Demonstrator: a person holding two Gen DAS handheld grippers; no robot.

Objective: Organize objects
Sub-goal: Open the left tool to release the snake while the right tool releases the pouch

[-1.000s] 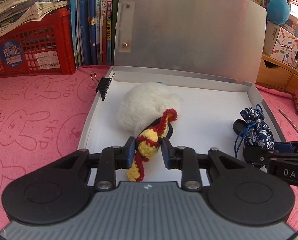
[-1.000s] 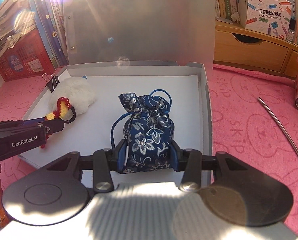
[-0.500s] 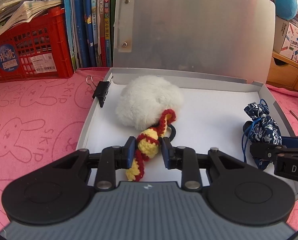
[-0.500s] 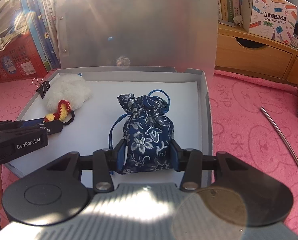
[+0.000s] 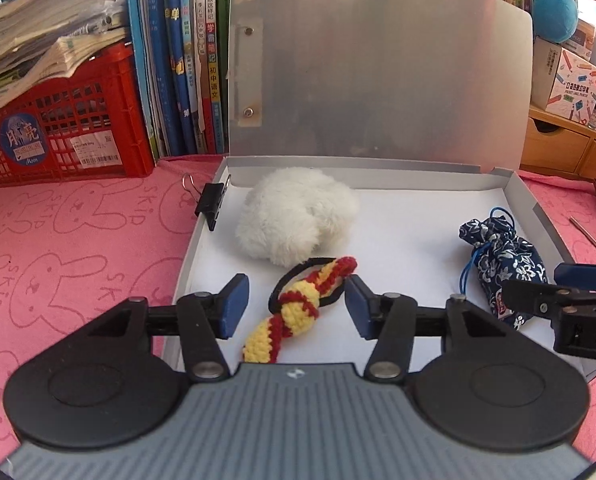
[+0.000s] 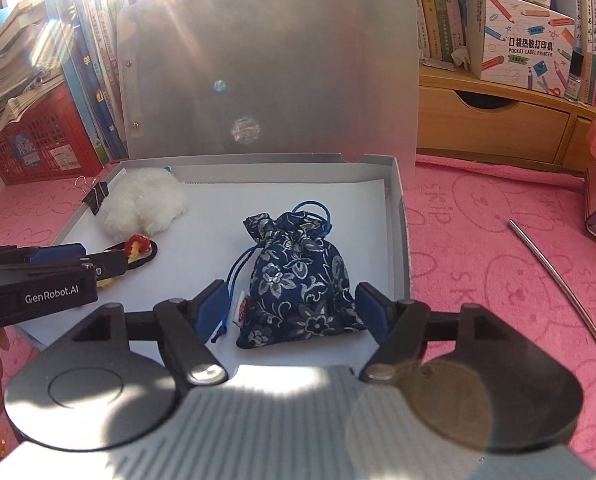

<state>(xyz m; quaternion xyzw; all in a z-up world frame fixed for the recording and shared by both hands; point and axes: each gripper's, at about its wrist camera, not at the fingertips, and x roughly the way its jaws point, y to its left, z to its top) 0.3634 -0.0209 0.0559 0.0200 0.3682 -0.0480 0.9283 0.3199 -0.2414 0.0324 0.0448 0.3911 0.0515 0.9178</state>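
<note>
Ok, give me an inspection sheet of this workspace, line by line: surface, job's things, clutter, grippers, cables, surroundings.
Surface: pink bunny-print cloth.
Job's things: open grey box, lid up; inside lie white plush, crocheted red-yellow hair tie, blue floral pouch.
Clutter: binder clip on box's left wall; metal rod on cloth.
Grippers: left gripper opening, hair tie between jaws, untouched; right gripper opening around pouch.
Cables: nothing seen.
Surroundings: red crate, books, wooden drawers.
</note>
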